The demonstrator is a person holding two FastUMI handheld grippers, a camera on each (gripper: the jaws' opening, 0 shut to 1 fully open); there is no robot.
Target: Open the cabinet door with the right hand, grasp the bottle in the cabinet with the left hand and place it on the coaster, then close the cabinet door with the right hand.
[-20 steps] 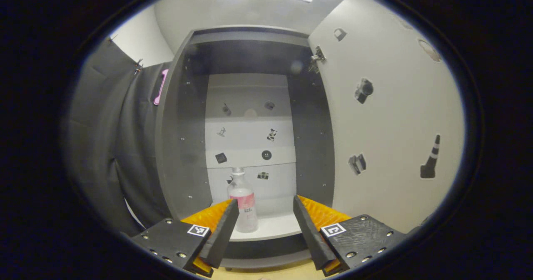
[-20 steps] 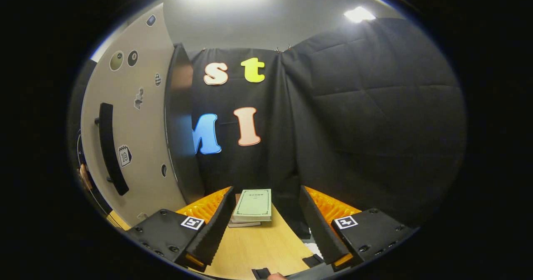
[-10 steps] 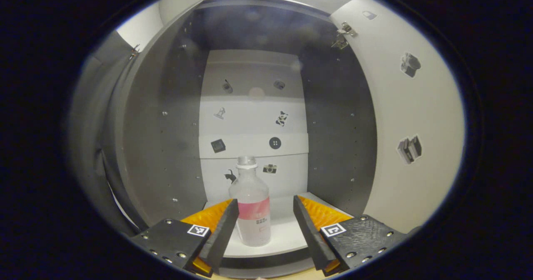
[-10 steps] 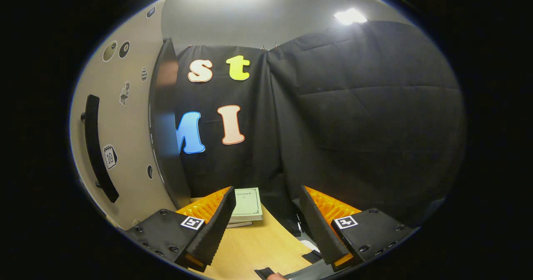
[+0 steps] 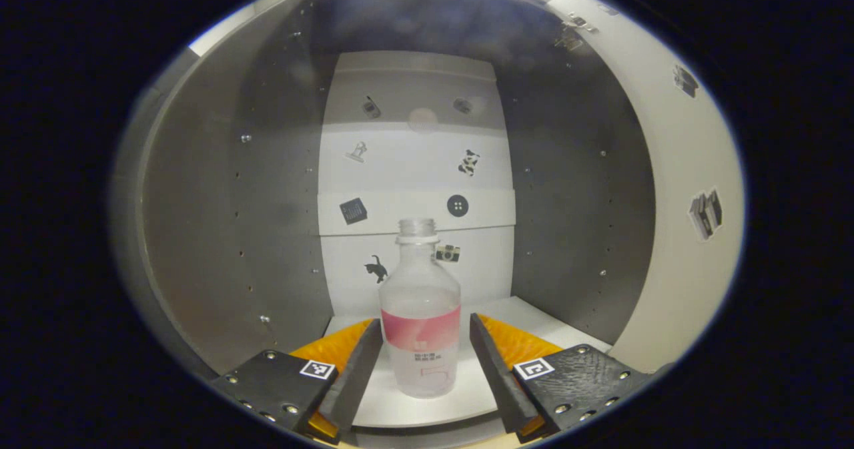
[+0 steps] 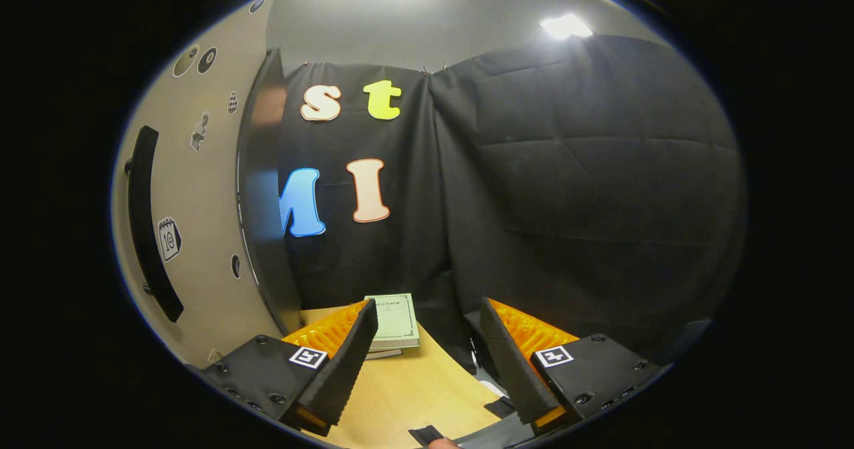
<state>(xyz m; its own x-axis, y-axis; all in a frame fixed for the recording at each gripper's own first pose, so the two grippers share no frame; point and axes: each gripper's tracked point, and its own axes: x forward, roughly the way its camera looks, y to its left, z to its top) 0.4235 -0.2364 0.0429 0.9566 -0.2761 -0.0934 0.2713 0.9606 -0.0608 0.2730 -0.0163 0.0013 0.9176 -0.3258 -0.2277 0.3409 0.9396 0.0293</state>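
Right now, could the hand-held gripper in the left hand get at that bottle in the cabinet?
Probably yes. The cabinet door stands swung open to the side, the bottle stands upright alone on the shelf, and the left hand-held gripper is open with the bottle between its fingers, nothing in the way.

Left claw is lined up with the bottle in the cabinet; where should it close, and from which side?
Grip the bottle on its straight labelled body, below the shoulder, coming straight in from the open cabinet front. It stands upright on the shelf, between the left claw's open fingers; the body is widest and straight-sided there, while the neck tapers.
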